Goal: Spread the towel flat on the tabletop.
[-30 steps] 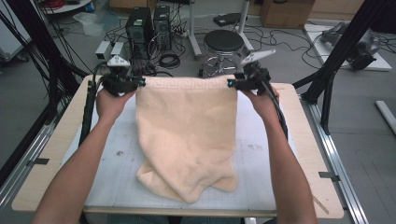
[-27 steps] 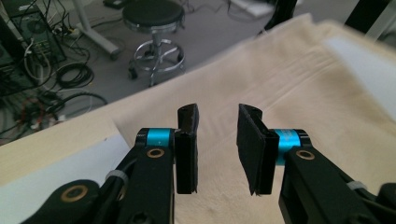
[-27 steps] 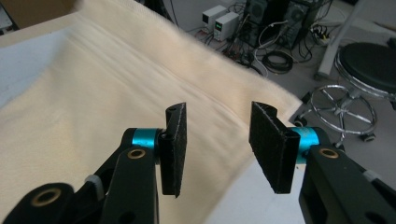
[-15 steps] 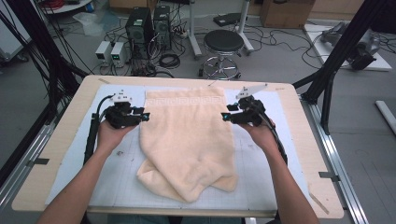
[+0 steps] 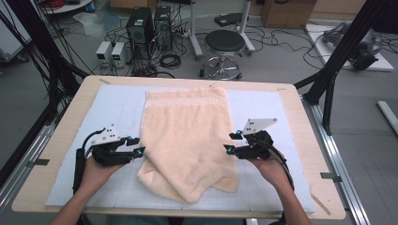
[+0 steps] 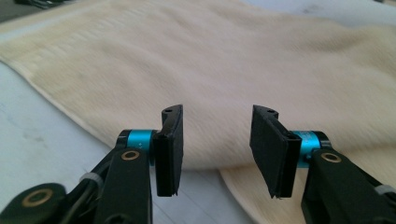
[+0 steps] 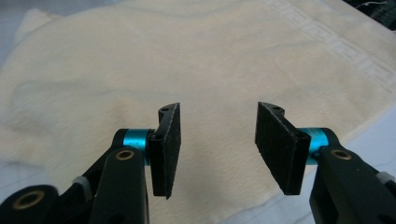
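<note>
On the white mat (image 5: 117, 108) that covers the table (image 5: 61, 126), the cream towel (image 5: 187, 136) lies with its far, patterned edge spread flat and straight, while its near end is bunched and folded over itself, one flap lying slantwise toward the near left. By my reading the spreading is about half done: the far edge is laid out, and the near end is left to be pulled flat before any neat fold can follow. The left gripper (image 5: 139, 146) sits just beside the towel's left edge, the right gripper (image 5: 228, 142) at its right edge; both sets of jaws stand apart with nothing between them. A second ago both grippers held the towel's far corners up at the far side of the table; since then they have let go, their jaws have just been opening, and both hands have come down and nearer.
</note>
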A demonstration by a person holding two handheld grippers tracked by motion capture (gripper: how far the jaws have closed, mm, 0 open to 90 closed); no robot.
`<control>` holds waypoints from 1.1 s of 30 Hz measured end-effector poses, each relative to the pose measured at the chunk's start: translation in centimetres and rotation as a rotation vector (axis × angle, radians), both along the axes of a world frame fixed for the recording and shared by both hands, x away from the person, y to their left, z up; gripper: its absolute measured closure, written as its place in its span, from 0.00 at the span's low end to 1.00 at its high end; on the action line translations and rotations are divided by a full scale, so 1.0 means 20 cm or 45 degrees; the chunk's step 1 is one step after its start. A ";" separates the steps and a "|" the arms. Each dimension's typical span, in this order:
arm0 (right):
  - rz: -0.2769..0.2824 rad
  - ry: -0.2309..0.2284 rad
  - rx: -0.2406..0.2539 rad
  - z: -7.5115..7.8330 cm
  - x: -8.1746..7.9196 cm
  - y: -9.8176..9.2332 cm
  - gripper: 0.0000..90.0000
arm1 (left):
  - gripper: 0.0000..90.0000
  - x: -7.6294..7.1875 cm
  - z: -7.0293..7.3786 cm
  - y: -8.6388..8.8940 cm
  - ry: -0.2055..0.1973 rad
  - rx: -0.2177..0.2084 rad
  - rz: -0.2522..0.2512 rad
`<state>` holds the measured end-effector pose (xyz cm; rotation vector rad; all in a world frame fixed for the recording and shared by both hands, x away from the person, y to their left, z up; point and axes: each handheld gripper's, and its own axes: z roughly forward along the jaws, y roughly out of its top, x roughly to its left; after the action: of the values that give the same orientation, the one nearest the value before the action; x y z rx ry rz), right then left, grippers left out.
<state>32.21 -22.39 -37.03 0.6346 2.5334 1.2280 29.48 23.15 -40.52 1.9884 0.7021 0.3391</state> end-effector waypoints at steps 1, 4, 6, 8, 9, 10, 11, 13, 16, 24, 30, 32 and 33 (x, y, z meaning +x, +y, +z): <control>0.032 -0.001 -0.013 -0.03 -0.05 0.01 0.56 | 0.63 -0.05 -0.02 0.00 0.021 0.007 -0.053; 0.074 0.011 -0.004 -0.07 -0.12 0.01 0.55 | 0.64 -0.09 -0.03 -0.01 0.028 0.012 -0.094; 0.113 0.020 0.003 -0.10 -0.16 0.01 0.54 | 0.63 -0.12 -0.05 -0.02 0.016 0.036 -0.128; 0.158 0.020 -0.009 -0.13 -0.20 0.03 0.53 | 0.62 -0.12 -0.06 -0.06 -0.002 0.096 -0.143; 0.170 0.023 -0.016 -0.13 -0.20 0.04 0.52 | 0.61 -0.09 -0.08 -0.09 0.001 0.137 -0.136; 0.193 0.029 -0.025 -0.14 -0.21 0.05 0.52 | 0.60 -0.09 -0.08 -0.09 0.001 0.137 -0.136; 0.213 0.035 -0.030 -0.15 -0.21 0.07 0.51 | 0.58 -0.05 -0.09 -0.12 0.008 0.146 -0.135; 0.248 0.043 -0.060 -0.17 -0.21 0.10 0.50 | 0.56 -0.01 -0.10 -0.17 0.018 0.162 -0.156; 0.266 0.054 -0.113 -0.20 -0.18 0.14 0.63 | 0.62 0.03 -0.13 -0.22 0.046 0.163 -0.190; 0.263 0.054 -0.078 -0.11 -0.06 0.17 0.92 | 0.99 0.13 -0.05 -0.19 0.026 0.048 -0.037; 0.107 0.019 -0.070 0.00 0.14 0.18 0.92 | 0.99 0.31 0.04 -0.17 0.016 -0.060 0.149; 0.047 0.043 -0.089 0.00 0.24 0.17 0.91 | 0.99 0.37 0.04 -0.17 0.023 -0.046 0.181; 0.022 0.060 -0.095 -0.01 0.27 0.17 0.91 | 0.99 0.37 0.04 -0.17 0.023 -0.046 0.181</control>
<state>37.70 -19.05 -37.30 0.6331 2.6153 1.1309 36.94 19.65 -39.68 1.9143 0.8577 0.3914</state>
